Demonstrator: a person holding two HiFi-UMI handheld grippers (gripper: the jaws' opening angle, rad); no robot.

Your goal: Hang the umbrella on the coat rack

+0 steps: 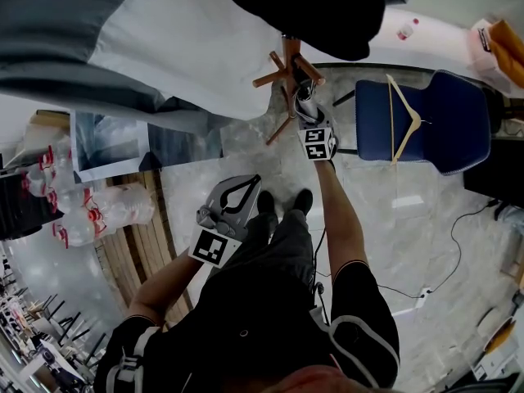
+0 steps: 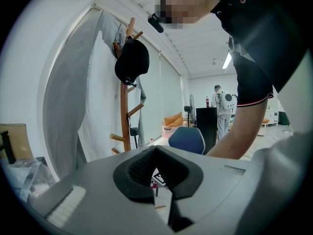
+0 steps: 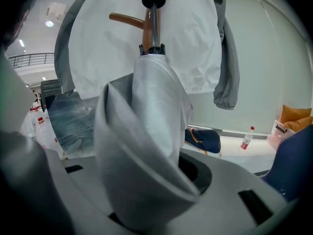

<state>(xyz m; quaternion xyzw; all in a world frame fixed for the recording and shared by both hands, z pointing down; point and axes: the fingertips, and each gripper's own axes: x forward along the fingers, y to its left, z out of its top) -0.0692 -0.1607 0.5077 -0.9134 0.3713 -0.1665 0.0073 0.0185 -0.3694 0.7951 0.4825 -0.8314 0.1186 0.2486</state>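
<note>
The wooden coat rack (image 1: 284, 65) stands ahead of me with a black hat (image 1: 307, 11) and a white and grey jacket (image 1: 164, 47) hung on it. My right gripper (image 1: 309, 115) is raised to the rack's lower pegs and is shut on the folded grey umbrella (image 1: 304, 97). In the right gripper view the umbrella's fabric (image 3: 146, 146) fills the jaws. Its dark shaft (image 3: 154, 26) runs up past a wooden peg (image 3: 127, 18). My left gripper (image 1: 250, 185) hangs lower, near my waist, shut and holding nothing. The left gripper view shows the rack (image 2: 124, 119) and the hat (image 2: 132, 60) beyond it.
A blue chair (image 1: 426, 121) with a wooden hanger (image 1: 401, 117) on it stands right of the rack. Packs of water bottles (image 1: 70, 211) and a wooden pallet (image 1: 147, 248) lie at the left. A cable with a power strip (image 1: 423, 295) crosses the floor at the right.
</note>
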